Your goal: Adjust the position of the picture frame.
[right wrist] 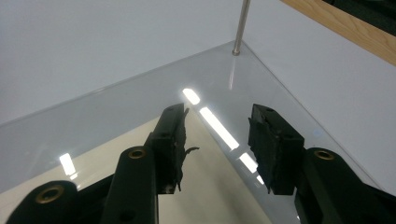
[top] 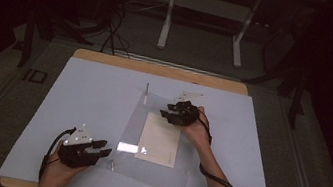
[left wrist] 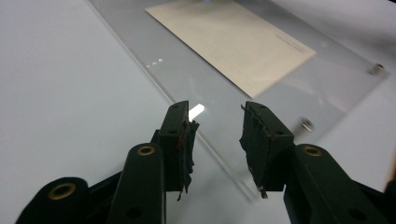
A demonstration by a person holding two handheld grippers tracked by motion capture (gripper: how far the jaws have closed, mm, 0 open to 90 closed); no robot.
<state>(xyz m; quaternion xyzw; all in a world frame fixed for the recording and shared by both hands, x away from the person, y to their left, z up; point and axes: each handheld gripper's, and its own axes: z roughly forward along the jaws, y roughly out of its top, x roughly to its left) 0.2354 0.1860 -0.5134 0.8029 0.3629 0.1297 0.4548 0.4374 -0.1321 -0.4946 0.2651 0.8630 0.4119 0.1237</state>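
The clear acrylic sheet (top: pixel 156 145) is looking glossy and smooth, throwing back the lamps. Under it the cream paper (top: pixel 158 146) is showing matt. My jaws are wearing frayed black rubber pads (left wrist: pixel 254 140). A thin metal pin (right wrist: pixel 241 25) is gleaming, and the pale surface (top: pixel 93 97) is staying matt, edged in wood.

One camera is sitting high above the person's side, looking forward and down at the whole table (top: pixel 107 71). Two more are riding on the grippers, looking along their black jaws from very close. Both are seeing the clear sheet (left wrist: pixel 187 74) and the tan paper (right wrist: pixel 205 196), which the high one is seeing too.
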